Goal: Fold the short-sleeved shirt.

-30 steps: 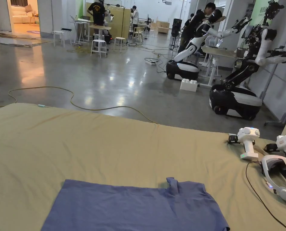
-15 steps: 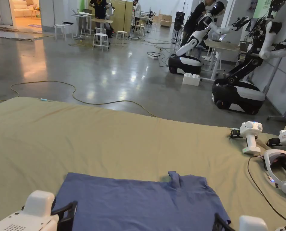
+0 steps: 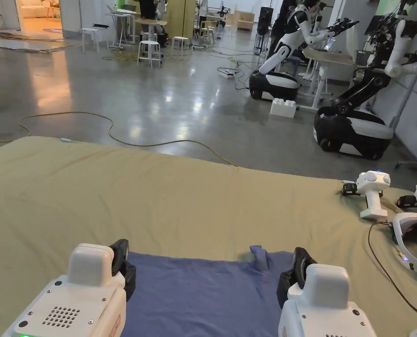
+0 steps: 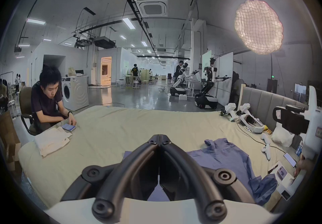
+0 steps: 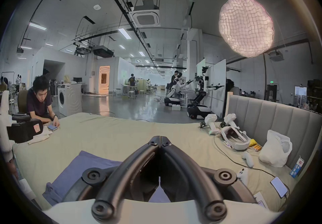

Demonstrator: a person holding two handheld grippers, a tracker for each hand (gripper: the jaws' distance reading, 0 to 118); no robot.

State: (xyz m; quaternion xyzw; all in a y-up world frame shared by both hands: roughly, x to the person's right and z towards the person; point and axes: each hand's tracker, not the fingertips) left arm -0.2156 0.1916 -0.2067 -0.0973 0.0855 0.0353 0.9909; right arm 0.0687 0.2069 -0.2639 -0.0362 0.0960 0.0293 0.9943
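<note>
Hovering: 2 grippers, left point(image 4: 159, 140) and right point(image 5: 160, 137), fingers closed, empty, above shirt point(image 3: 203, 294) on bed point(image 3: 159, 206); open before pinching edges.

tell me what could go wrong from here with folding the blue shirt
1. Both the left gripper and the right gripper have their jaws closed above the shirt; unless they open first, they may push the cloth instead of pinching it.
2. The upturned flap at the far edge could get folded in crooked.
3. The cable lies close on the right and could snag.
</note>
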